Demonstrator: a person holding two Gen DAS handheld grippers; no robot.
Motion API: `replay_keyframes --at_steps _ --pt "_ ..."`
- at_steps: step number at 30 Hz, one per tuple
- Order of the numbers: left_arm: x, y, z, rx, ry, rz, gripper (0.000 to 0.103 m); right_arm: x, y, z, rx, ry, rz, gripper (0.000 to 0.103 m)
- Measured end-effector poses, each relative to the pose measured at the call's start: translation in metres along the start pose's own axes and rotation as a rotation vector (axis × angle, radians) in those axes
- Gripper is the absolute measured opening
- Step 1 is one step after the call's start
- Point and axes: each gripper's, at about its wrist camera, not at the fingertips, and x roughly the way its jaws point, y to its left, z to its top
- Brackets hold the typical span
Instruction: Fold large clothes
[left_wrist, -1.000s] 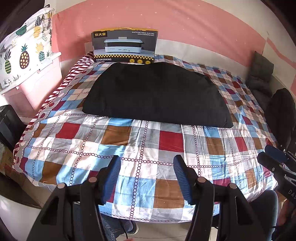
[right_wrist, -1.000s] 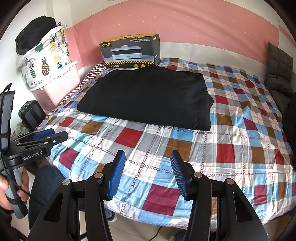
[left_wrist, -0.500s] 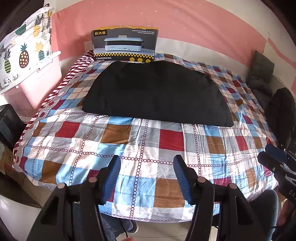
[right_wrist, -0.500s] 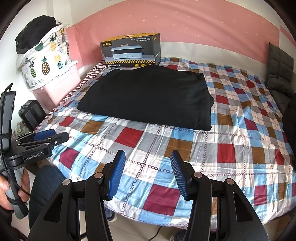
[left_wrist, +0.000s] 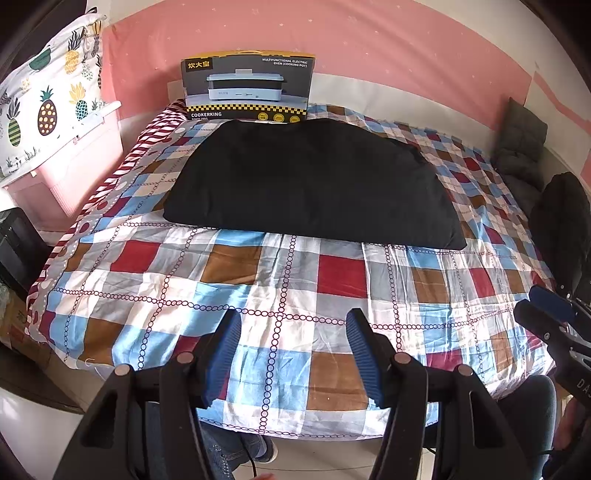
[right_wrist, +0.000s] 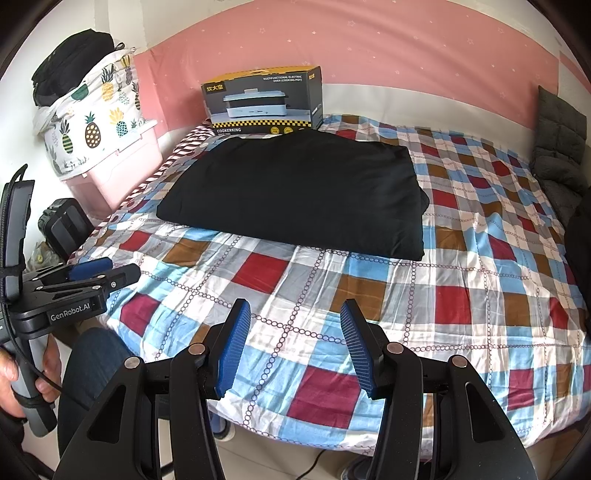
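We see the black garment (right_wrist: 295, 192) folded into a neat rectangle on the bed (right_wrist: 461, 295); both claws, left (left_wrist: 293, 354) and right (right_wrist: 293, 345), hang apart, empty; folding appears complete.

The folded garment (left_wrist: 314, 181) is plain black. The bedcover (left_wrist: 280, 291) is checked in red, brown, blue, grey and white. The wall (right_wrist: 406, 44) is pink, the box (right_wrist: 264, 99) dark with yellow trim, the cloth (right_wrist: 96, 122) white with pineapples.

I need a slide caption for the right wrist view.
Open right tool above checked bedspread, facing folded black garment.
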Motion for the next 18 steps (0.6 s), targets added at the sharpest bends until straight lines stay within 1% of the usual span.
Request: replay_keyframes --at_steps 10,18 --pt "0.0006 0.0001 -0.0003 -0.001 0.010 -0.002 0.061 -0.0003 0.0003 -0.0002 -0.001 -0.001 0.001 0.052" --pt "0.0011 -0.0011 -0.0012 0.001 0.008 0.012 0.061 -0.0012 -0.0003 -0.0003 -0.001 -0.002 0.001 0.052"
